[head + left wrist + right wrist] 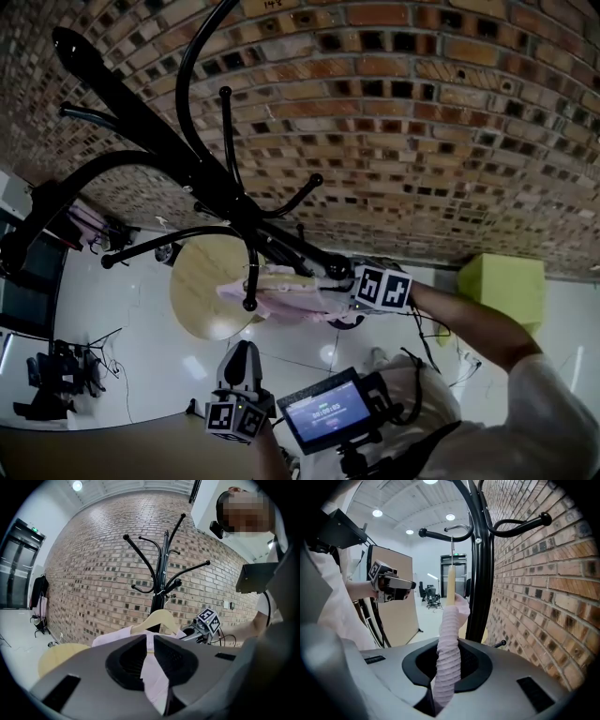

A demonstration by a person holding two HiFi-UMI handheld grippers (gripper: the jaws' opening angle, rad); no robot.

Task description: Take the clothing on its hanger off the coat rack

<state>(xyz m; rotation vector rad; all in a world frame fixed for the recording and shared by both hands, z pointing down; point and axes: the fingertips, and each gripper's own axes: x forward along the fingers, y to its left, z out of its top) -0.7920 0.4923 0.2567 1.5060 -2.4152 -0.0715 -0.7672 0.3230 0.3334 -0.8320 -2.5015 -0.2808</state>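
A black coat rack (pixel 141 122) stands by the brick wall. A wooden hanger (pixel 281 278) carrying pink clothing (pixel 281 305) hangs on it; in the right gripper view its metal hook (pixel 452 545) sits over a rack arm. My right gripper (pixel 342 295) is at the hanger's right end, shut on a bunched fold of the pink clothing (pixel 449 644). My left gripper (pixel 242 352) is lower and nearer to me, pointing at the hanger (pixel 159 618). Pink fabric shows in the narrow gap of its jaws (pixel 150 639); whether they press on it is unclear.
A round wooden table (pixel 202 291) stands beside the rack's base. A yellow-green box (pixel 502 286) sits by the wall at the right. A screen device (pixel 328 410) hangs at my chest. A beige panel (pixel 396 606) and office chairs (pixel 431 595) stand farther off.
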